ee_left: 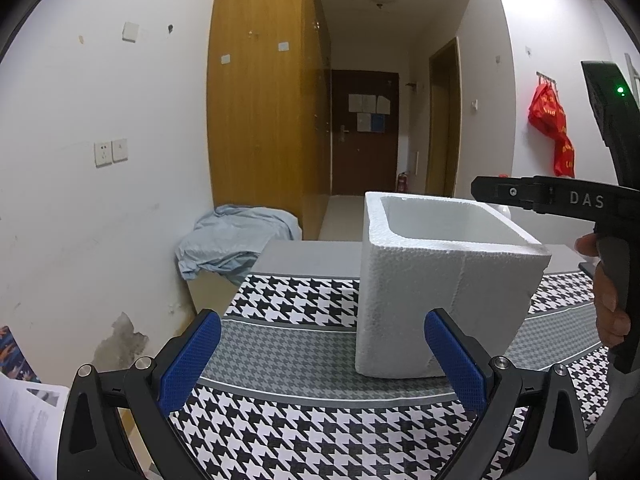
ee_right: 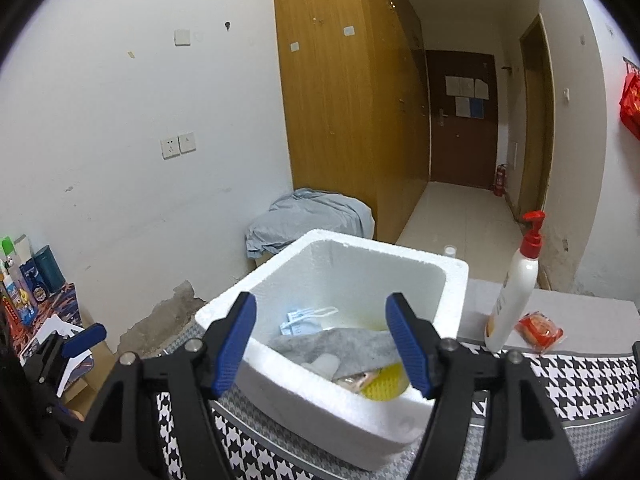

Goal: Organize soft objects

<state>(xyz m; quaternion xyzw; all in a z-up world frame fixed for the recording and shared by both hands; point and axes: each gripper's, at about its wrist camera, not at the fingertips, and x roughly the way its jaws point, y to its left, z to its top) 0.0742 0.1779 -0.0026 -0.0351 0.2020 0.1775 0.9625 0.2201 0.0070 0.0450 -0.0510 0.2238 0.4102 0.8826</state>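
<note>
Foam box (ee_right: 332,344) sits on the houndstooth cloth (ee_right: 592,380) in front of you, open at the top, and your right gripper (ee_right: 324,340) hangs just above its near rim with the blue pads spread apart and nothing between them. Inside the box you can see a grey cloth (ee_right: 344,346) lying across the floor, a yellow mesh item (ee_right: 386,386) tucked under its near edge against the front wall, a small white piece (ee_right: 324,362) on the grey cloth, and a pale blue mask (ee_right: 304,320) with its ear loops further back. To the right of the box, on the grey strip of the table, a white pump bottle (ee_right: 514,284) with a red top stands upright, and a small red packet (ee_right: 540,332) lies just beside its base. Your left gripper (ee_left: 322,360) is held lower and to the left of the box (ee_left: 440,280), fingers wide open and empty, the right-hand pad (ee_left: 454,360) overlapping the box's near corner in view; you cannot tell from here whether it touches. From that side you also see your right hand (ee_left: 608,300) wrapped around its gripper's handle above the box's far corner. A crumpled light-blue sheet (ee_left: 236,240) lies heaped by the wall beyond the table, next to the wooden wardrobe (ee_left: 264,92).
</note>
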